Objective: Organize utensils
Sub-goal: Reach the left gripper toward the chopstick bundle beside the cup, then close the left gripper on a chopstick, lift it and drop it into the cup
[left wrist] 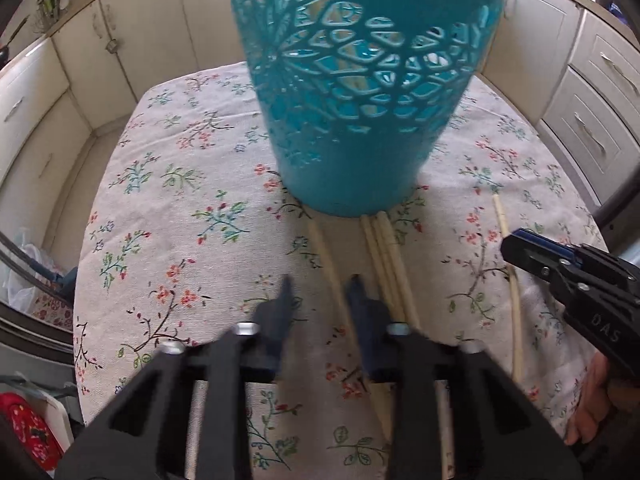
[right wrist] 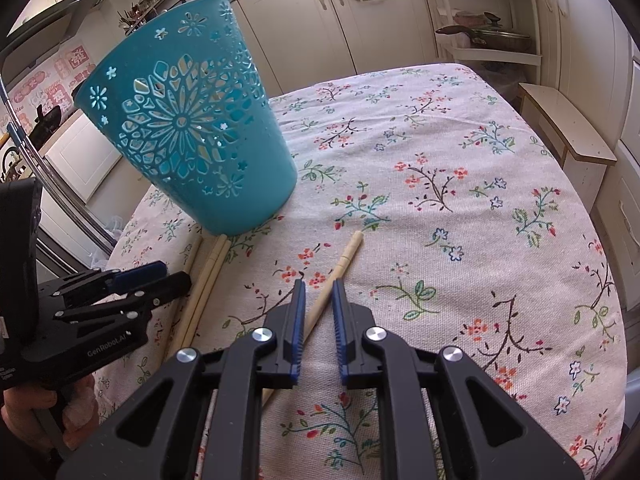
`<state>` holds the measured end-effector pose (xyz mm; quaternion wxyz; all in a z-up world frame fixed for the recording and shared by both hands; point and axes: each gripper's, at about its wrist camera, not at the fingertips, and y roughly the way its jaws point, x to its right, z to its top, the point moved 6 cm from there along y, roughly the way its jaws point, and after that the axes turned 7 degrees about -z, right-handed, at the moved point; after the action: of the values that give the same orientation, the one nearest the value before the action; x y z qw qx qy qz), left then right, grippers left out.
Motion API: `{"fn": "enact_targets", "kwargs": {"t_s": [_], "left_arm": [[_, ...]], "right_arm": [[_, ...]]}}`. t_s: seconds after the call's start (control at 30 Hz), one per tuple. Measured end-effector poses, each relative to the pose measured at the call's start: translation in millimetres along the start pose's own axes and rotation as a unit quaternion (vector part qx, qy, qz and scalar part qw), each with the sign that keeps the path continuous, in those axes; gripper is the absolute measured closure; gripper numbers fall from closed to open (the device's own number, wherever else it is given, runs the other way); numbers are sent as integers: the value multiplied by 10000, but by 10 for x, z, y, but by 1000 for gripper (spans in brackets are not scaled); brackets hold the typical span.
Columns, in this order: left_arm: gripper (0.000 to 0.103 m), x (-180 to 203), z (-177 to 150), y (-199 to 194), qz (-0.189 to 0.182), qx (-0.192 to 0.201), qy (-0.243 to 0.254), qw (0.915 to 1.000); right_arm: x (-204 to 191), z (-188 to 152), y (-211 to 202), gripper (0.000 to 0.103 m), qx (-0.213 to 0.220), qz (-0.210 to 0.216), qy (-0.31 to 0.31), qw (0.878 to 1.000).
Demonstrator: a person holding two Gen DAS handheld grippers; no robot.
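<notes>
Chopsticks [right wrist: 208, 276] lie on the floral cloth of the worktop [right wrist: 460, 168], a bundle at lower left of the right wrist view running under the base of the teal holder [right wrist: 188, 128], and one single chopstick [right wrist: 340, 268] at centre. They look light, stiff, thin and smooth, so likely to roll or slip; a mid-shaft pinch seems best. The right gripper [right wrist: 319, 284] has its jaws nearly closed around that single stick. The left gripper [left wrist: 320, 292], blurred, appears clenched over a stick from the bundle.

Both tools point down at a slant: the left tool [right wrist: 176, 276] looks closed, the right tool [right wrist: 319, 286] has a narrow gap.
</notes>
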<state>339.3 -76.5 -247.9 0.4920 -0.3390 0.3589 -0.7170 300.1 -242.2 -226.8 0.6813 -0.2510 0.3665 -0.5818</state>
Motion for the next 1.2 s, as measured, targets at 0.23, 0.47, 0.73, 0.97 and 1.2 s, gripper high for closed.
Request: {"fn": "enact_targets", "kwargs": {"t_s": [0.23,0.47,0.73,0.97,1.2], "left_arm": [[98,-153,-85,-98,-545,-290,-443,9971],[98,-475,-18,-767,-734,97,-618,9953],[98,-400,872,-1952,-1101,1898,-503,9743],[98,-133,1746,-2263,-718,3358,-368,9385],[98,-88,2147,-1761,-154,3674,-529,9284]], "right_arm": [[38,10,-6,89,-10,78,47,10000],[51,11,-12,89,-11,84,39,10000],[46,5,-9,89,-8,77,20,10000],[101,17,-5,89,-39,272,178,9995],[132,14,3,89,-69,461,343,9983]]}}
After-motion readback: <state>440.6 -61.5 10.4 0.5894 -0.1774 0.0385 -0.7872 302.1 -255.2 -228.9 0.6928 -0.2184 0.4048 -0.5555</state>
